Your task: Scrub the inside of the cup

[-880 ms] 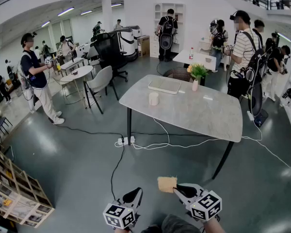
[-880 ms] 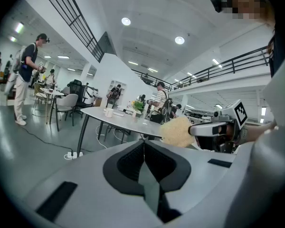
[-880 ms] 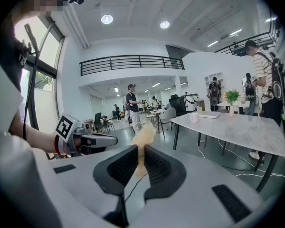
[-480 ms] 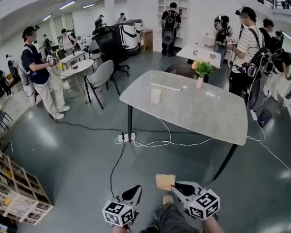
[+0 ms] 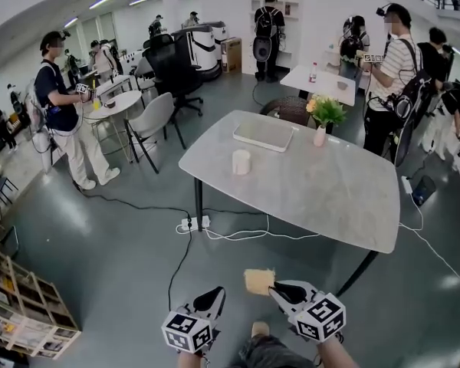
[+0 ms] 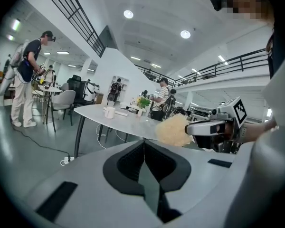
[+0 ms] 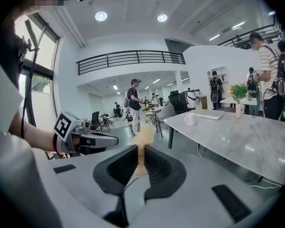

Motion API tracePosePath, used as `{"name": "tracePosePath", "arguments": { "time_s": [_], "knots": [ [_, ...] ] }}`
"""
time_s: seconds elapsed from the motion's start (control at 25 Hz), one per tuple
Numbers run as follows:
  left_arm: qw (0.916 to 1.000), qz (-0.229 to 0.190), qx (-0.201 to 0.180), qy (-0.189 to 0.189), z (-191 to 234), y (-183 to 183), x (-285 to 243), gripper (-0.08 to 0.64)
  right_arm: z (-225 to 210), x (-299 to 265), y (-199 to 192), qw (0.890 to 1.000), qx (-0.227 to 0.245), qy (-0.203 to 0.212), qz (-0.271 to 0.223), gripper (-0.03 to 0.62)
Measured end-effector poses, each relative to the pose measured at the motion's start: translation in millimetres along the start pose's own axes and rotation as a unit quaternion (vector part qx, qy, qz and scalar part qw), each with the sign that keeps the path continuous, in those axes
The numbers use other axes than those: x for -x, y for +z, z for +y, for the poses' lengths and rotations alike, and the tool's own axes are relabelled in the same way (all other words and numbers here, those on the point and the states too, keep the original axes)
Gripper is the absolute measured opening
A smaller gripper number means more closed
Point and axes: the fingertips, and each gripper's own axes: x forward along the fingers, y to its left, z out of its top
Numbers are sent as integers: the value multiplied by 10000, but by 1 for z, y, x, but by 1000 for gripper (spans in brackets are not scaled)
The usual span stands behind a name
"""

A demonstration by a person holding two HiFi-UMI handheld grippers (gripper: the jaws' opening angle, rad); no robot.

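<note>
Cup [image 5: 241,162] stands upright near the table's [image 5: 322,190] left edge, long axis vertical. Right gripper [image 5: 276,287] is pinching a tan sponge [image 5: 259,280]. Left gripper [image 5: 217,293] has its fingers pressed together, empty.

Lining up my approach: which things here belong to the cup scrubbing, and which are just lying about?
Job: cup, sponge in right hand-held gripper, table.
Lying about: tray, plant vase, power strip, chair.

I count | cup [image 5: 241,162]: one | sponge [image 5: 259,280]: one | tray [image 5: 264,135]: one | plant vase [image 5: 320,136]: one | table [image 5: 322,198]: one | grippers: two, left gripper [image 5: 216,293] and right gripper [image 5: 276,287]
</note>
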Motion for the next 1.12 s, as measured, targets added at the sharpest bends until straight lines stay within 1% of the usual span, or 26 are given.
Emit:
{"name": "tracePosePath", "arguments": {
  "time_s": [0.16, 0.28, 0.4, 0.48, 0.64, 0.92, 1.0, 1.12],
  "knots": [
    [10000, 38, -7, 48, 4, 21, -39, 15, -42, -12, 17, 9999, -45, 93, 12, 49],
    [9999, 19, -10, 171, 11, 38, -65, 14, -72, -20, 31, 9998, -52, 180, -29, 49],
    [9997, -44, 18, 252, 17, 48, -88, 14, -93, -27, 37, 9997, -36, 258, -36, 49],
    [9997, -60, 27, 227, 16, 54, -102, 14, -105, -30, 41, 9996, -42, 277, -21, 49],
    [9999, 42, 30, 156, 13, 57, -122, 14, -122, -34, 44, 9994, -175, 302, -20, 49],
    [9995, 108, 167, 246, 36, 63, -154, 14, -155, -53, 45, 9988, -396, 288, -23, 49],
    [9994, 159, 220, 192, 43, 64, -170, 14, -168, -61, 45, 9987, -450, 251, 5, 49],
    [9996, 229, 183, 39, 53, 72, -200, 14, -192, -75, 48, 9985, -527, 141, 35, 49]
  ]
}}
